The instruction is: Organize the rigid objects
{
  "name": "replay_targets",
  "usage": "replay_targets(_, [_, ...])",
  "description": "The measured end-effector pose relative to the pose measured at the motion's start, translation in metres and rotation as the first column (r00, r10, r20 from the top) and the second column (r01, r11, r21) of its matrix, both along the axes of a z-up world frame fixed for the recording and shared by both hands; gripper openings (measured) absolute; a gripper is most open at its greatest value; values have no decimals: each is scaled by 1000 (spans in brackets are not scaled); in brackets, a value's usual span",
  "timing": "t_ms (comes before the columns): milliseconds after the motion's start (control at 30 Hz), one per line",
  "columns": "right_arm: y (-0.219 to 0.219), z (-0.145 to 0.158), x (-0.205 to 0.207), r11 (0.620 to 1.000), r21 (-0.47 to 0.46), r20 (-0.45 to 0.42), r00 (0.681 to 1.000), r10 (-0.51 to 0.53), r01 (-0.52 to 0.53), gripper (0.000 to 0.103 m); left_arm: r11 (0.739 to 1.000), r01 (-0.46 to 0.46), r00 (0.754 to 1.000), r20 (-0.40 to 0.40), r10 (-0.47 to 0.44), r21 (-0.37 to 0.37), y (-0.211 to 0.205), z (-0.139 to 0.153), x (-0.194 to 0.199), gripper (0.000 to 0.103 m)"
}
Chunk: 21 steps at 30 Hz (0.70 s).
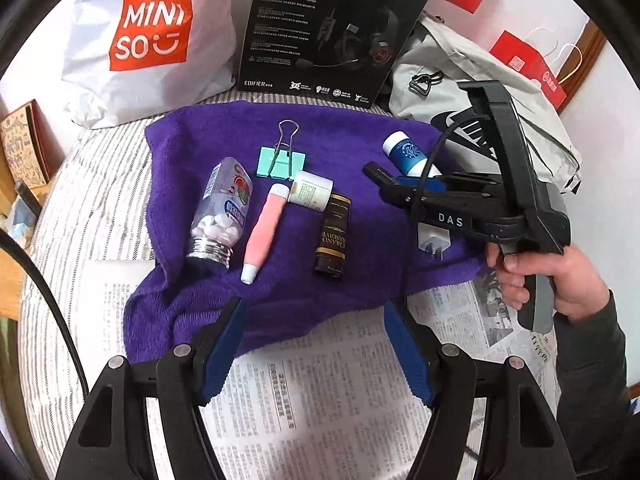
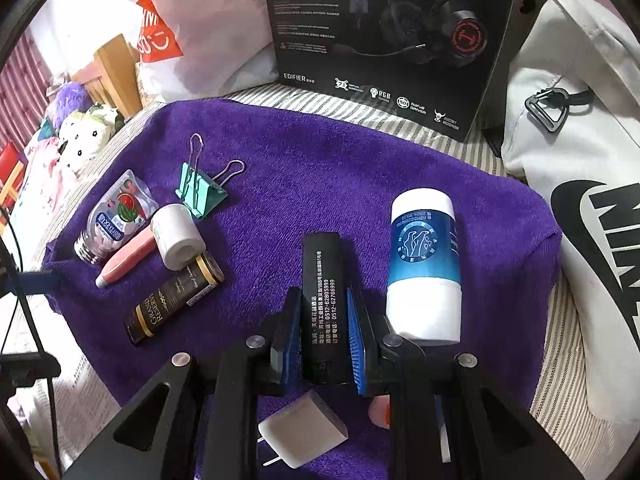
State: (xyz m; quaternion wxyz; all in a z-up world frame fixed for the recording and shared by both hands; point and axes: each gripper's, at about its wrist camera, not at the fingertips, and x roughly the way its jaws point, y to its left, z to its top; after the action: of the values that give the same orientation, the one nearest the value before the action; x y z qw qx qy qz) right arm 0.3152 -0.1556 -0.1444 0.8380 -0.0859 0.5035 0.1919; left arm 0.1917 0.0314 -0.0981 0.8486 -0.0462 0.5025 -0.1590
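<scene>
Along the far edge of the striped bed (image 1: 100,168) stand a white Miniso bag (image 1: 148,32), a black headset box (image 1: 328,28) and a white sports bag (image 2: 580,120) — red paper bags (image 1: 528,68) behind, newspaper (image 1: 320,400) at the near edge.

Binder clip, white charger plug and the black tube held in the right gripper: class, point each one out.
Binder clip (image 1: 281,163): left wrist view, on its mint body.
White charger plug (image 2: 306,426): right wrist view, on its top face.
Black tube (image 2: 322,280): right wrist view, on its printed side.
</scene>
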Motion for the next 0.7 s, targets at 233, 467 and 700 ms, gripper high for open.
replay_targets(233, [11, -3, -16, 997, 48, -50, 997, 56, -53, 94, 999, -2, 1000, 14, 1, 55, -1, 4, -18, 69])
replay_targets(467, [23, -2, -38, 998, -47, -7, 999, 50, -50, 96, 999, -23, 1000, 5, 23, 42, 6, 4, -31, 70])
replay_targets(700, [17, 11, -52, 999, -12, -28, 999, 32, -32, 96, 997, -69, 997, 18, 68, 43, 18, 11, -46, 77])
